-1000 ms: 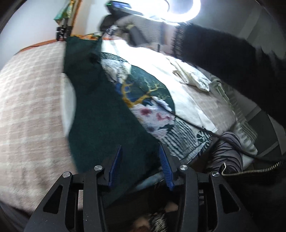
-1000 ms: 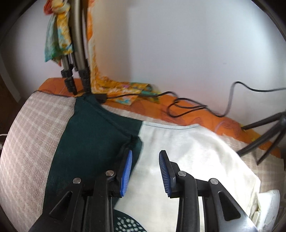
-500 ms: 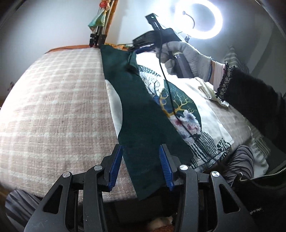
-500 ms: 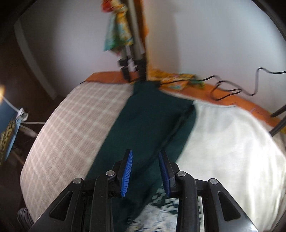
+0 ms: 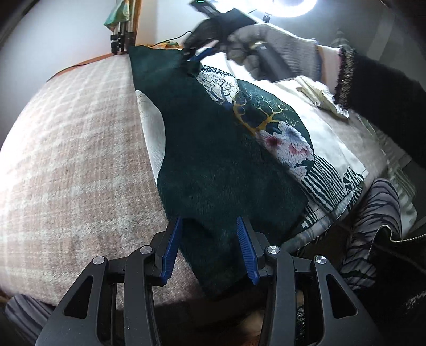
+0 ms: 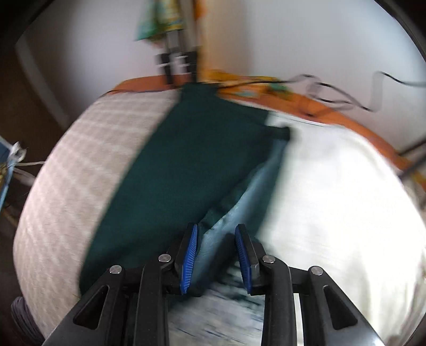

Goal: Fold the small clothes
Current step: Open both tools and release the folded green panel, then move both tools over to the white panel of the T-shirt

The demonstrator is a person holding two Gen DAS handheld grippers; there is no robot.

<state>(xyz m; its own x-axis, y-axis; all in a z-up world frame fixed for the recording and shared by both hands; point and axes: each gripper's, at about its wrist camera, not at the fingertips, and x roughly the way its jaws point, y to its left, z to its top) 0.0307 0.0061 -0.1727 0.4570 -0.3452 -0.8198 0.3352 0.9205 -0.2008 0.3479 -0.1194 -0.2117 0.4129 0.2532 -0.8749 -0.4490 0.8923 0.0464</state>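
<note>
- The left gripper is holding its jaws partly apart, with the near corner of the dark green panel lying between the blue pads; whether the pads are pressing on the cloth cannot be told, as a gap seems to show on each side.
- The right gripper is keeping its jaws narrowly apart, hovering over the edge where the dark green panel is meeting a pale blue-grey fold of fabric; this view is blurred, so contact with the cloth cannot be told.
- In the left wrist view the right gripper is showing at the far end of the garment, carried by a gloved hand in a dark fuzzy sleeve; its blue tips are sitting right at the green panel's far corner.
- The garment is lying spread along a bed covered with a checked beige blanket, the green panel folded over its left part.
- The uncovered part is showing a round print of bare white and gold trees, a pale flower with a red centre, and black-and-white stripes near the hem.
- No brand, label or readable writing is showing anywhere on the cloth.
- A ring light is glowing beyond the gloved hand.
</note>
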